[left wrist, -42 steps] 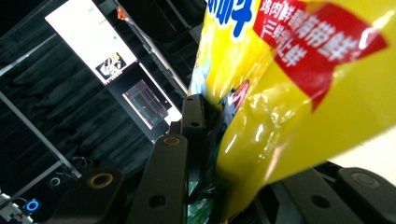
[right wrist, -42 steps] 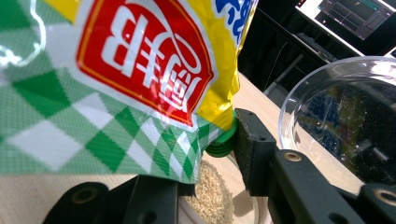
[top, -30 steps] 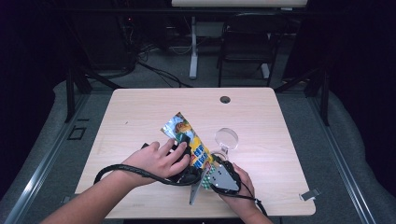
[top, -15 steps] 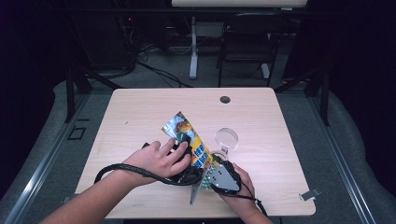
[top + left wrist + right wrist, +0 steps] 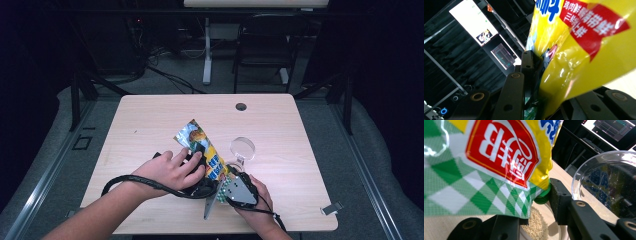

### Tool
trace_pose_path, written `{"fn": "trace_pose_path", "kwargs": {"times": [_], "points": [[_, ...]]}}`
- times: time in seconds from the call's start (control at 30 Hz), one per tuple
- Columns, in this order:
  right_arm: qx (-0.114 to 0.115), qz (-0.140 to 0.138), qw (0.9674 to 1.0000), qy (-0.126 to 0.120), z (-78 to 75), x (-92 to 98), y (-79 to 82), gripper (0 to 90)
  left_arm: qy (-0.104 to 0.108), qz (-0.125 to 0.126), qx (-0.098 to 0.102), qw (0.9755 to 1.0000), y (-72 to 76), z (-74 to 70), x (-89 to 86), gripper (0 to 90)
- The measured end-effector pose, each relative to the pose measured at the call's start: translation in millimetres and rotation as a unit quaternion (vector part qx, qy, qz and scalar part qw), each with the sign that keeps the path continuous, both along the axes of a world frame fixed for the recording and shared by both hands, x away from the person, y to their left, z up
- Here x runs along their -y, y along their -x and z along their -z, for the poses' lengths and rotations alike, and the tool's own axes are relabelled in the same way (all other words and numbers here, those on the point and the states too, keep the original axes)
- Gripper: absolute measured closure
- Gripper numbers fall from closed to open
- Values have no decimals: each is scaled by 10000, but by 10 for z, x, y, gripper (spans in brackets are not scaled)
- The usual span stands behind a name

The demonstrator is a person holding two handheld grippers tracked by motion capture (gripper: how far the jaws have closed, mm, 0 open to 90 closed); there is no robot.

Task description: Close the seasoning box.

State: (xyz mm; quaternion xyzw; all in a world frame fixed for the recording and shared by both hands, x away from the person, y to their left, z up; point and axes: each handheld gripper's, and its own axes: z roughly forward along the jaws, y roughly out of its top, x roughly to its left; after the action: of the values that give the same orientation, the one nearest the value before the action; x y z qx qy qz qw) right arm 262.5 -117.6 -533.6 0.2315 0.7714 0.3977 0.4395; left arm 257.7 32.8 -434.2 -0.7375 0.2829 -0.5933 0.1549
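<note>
Basically both grippers, L (image 5: 534, 82) and R (image 5: 534, 202), are pinching the pouch (image 5: 205, 150); keep grips firm, tilt slow so granules land in the bowl (image 5: 539, 225).

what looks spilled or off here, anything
Nothing looks spilled. The yellow pouch is tilted, clamped by both grippers, with its green spout over a dish of pale granules. The glass bowl sits upright beside it.

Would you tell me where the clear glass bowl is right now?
In the high view, the clear glass bowl sits right of centre on the table, beside the yellow pouch.
</note>
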Motion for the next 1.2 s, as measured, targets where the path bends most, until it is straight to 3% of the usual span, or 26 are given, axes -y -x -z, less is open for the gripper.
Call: {"fn": "trace_pose_path", "kwargs": {"times": [0.73, 1.2], "points": [[3, 0, 10000, -7, 2, 1, -6, 706, 5, 12, -20, 10000, -3, -6, 18, 795], [-30, 2, 10000, -2, 3, -3, -1, 705, -80, 67, 66, 9999, 10, -22, 41, 793]]}}
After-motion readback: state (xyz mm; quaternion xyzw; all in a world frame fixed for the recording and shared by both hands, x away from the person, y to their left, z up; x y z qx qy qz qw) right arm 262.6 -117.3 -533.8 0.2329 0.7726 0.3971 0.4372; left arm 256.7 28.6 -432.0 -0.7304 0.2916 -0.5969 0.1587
